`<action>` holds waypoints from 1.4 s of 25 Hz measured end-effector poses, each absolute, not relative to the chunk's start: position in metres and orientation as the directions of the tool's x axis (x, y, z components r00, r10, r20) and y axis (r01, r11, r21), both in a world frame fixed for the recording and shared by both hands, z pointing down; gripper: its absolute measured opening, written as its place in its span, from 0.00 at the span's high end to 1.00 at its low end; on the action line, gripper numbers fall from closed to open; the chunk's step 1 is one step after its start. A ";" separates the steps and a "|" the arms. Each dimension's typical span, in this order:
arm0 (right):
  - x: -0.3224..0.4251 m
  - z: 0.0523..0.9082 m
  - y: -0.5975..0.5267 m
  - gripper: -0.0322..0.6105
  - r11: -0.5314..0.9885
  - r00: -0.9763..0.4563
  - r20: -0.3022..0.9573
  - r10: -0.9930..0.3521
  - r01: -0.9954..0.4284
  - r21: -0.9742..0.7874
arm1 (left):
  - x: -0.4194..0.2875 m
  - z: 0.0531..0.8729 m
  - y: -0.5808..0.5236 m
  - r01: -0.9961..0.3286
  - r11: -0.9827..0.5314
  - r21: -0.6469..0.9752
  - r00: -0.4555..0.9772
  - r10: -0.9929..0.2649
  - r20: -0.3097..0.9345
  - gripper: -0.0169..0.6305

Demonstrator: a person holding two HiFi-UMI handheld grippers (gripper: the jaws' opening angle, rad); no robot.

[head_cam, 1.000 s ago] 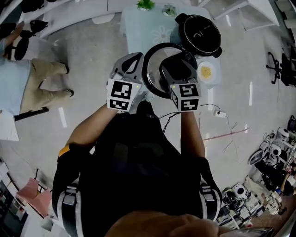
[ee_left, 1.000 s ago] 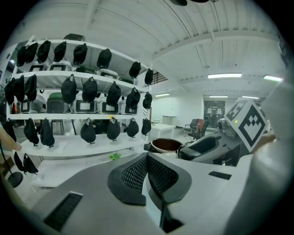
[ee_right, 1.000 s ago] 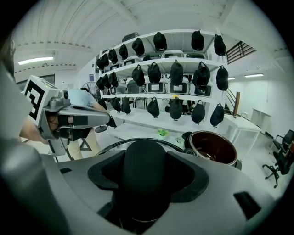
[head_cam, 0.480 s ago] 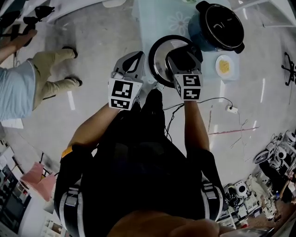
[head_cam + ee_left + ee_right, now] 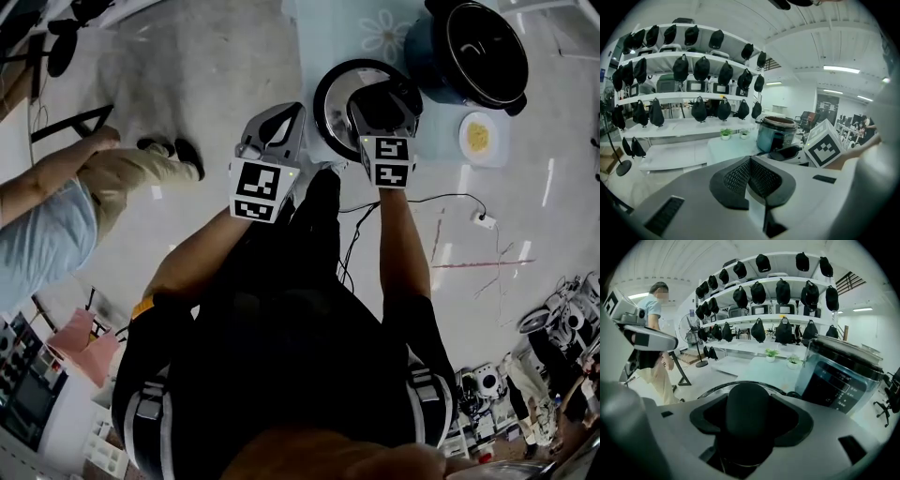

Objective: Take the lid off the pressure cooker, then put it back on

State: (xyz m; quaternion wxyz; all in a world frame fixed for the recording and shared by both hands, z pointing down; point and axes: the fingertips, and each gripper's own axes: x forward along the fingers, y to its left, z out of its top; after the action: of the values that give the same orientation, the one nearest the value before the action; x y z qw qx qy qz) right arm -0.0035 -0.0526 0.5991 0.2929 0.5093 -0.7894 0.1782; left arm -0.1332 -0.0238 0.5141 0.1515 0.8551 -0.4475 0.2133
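Note:
The round metal lid with its black handle hangs over the pale table, left of the open pressure cooker. My right gripper is shut on that handle, its jaws on either side of it. In the right gripper view the lid's rim shows just beyond the handle, and the cooker's blue body stands close at right. My left gripper is shut on nothing, left of the lid and apart from it. In the left gripper view its pads meet, and the cooker stands ahead.
A plate of yellow food lies on the table right of the lid. Two small potted plants stand at the table's far end. A person stands at left. A power strip and cables lie on the floor. Shelves of black caps line the back.
Both grippers and the lid have come down towards the table beside the cooker. The person at left has shifted position.

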 end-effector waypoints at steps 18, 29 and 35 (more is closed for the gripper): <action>-0.009 0.646 -0.063 0.50 0.408 -0.268 0.668 -0.694 -0.911 0.059 | -0.135 0.531 -0.039 -0.842 -0.532 0.091 0.497 -0.698 0.516 0.96; -0.007 0.641 -0.058 0.47 0.404 -0.245 0.673 -0.698 -0.911 0.088 | -0.137 0.513 -0.025 -0.836 -0.541 0.091 0.513 -0.710 0.483 0.96; -0.007 0.576 -0.040 0.47 0.349 -0.223 0.611 -0.760 -0.933 0.093 | -0.140 0.472 -0.014 -0.820 -0.566 0.085 0.545 -0.726 0.420 0.96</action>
State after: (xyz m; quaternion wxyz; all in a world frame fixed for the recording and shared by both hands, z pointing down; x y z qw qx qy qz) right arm -0.0070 -0.0395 0.5758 0.2910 0.5510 -0.7679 0.1485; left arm -0.1402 -0.0135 0.4721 0.1369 0.8681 -0.4452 0.1719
